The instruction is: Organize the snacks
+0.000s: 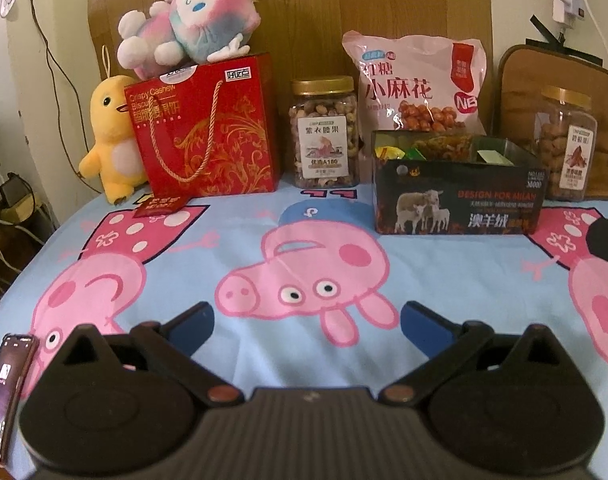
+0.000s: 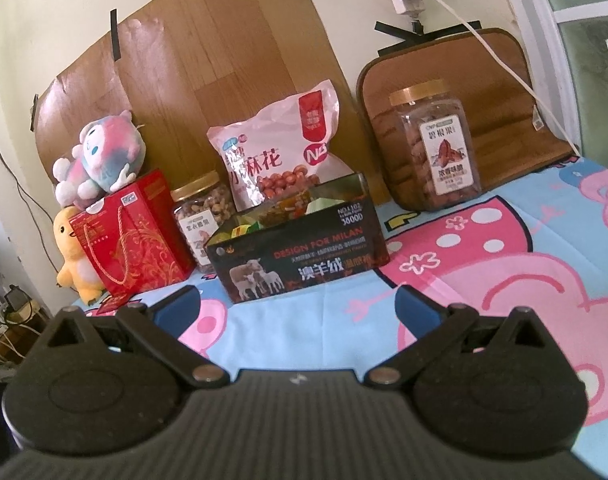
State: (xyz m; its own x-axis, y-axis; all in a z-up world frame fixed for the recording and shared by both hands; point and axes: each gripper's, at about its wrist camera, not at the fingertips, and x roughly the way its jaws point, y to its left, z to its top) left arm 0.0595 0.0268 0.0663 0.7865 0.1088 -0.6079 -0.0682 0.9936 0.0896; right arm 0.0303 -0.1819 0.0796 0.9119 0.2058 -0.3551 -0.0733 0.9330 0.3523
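A dark open box [image 1: 456,196] [image 2: 300,248] with sheep printed on its front holds small wrapped snacks. Behind it leans a pink snack bag [image 1: 416,84] [image 2: 280,148]. A nut jar with a gold lid [image 1: 325,132] [image 2: 202,220] stands left of the box, and a second jar [image 1: 566,144] [image 2: 436,148] stands to its right. A red gift bag [image 1: 208,128] [image 2: 132,232] sits at the left. My left gripper [image 1: 306,326] is open over the cartoon sheet, well short of the row. My right gripper [image 2: 296,308] is open too, just in front of the box, holding nothing.
A pink-and-blue plush [image 1: 188,20] [image 2: 100,160] lies on the gift bag, with a yellow plush [image 1: 112,136] [image 2: 74,252] beside it. A phone [image 1: 4,396] lies at the bed's left edge. A brown cushion [image 2: 464,92] leans behind the right jar. Cables hang on the wall.
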